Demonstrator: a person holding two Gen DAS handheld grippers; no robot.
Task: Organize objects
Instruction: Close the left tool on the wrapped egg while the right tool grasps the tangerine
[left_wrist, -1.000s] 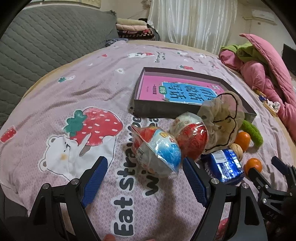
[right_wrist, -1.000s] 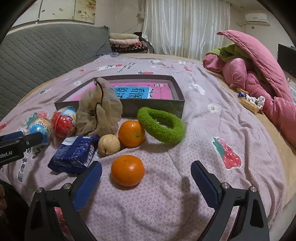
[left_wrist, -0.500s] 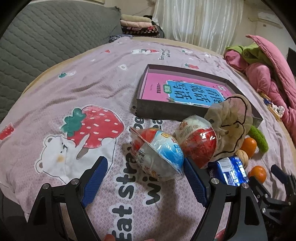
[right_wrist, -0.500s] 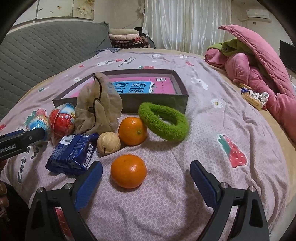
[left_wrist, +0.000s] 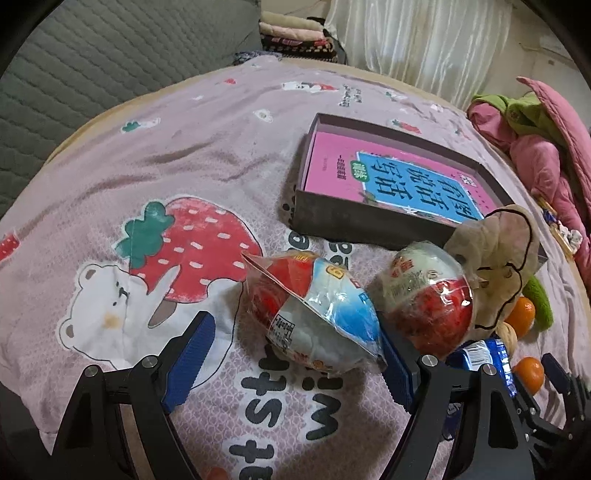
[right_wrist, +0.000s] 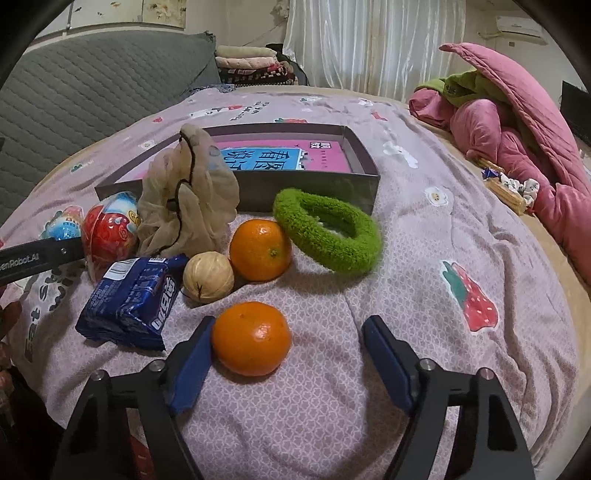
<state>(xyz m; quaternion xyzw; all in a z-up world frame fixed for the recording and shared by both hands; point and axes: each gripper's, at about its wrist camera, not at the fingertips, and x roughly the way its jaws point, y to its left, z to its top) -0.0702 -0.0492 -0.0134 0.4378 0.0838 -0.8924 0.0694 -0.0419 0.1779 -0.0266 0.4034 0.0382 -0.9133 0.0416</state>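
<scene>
Lying across the whole bed (right_wrist: 424, 295) was a pink printed cover, and on it, toward the far middle, sat the shallow dark box (right_wrist: 306, 184) with a pink and blue book (right_wrist: 280, 158) flat inside; everything to be sorted sat in a loose cluster on the near side of that box. Largest in the cluster was the beige mesh pouch (right_wrist: 192, 199) leaning on the box's near wall, then the green fuzzy ring (right_wrist: 328, 232) just beside the box's near right corner, two egg-shaped toy packets, a blue snack pack (right_wrist: 129, 295), two oranges and a pale walnut (right_wrist: 208, 277)

The right gripper (right_wrist: 284, 354) stood nearest the near orange (right_wrist: 251, 338), which lay on the cover between its jaws but off centre: the left pad looked to touch the fruit's side while the right pad stood well clear. Those jaws had just been closing and were about half shut, not yet clamped. Being round, the fruit offered no long axis to line up with

The left gripper (left_wrist: 291, 354) had its jaws wide, the blue and red packet (left_wrist: 314, 314) lying between them with its long axis slanting from far left to near right, close against the right pad (left_wrist: 397, 373); the red packet (left_wrist: 428, 291) lay just beyond, touching the pouch
</scene>
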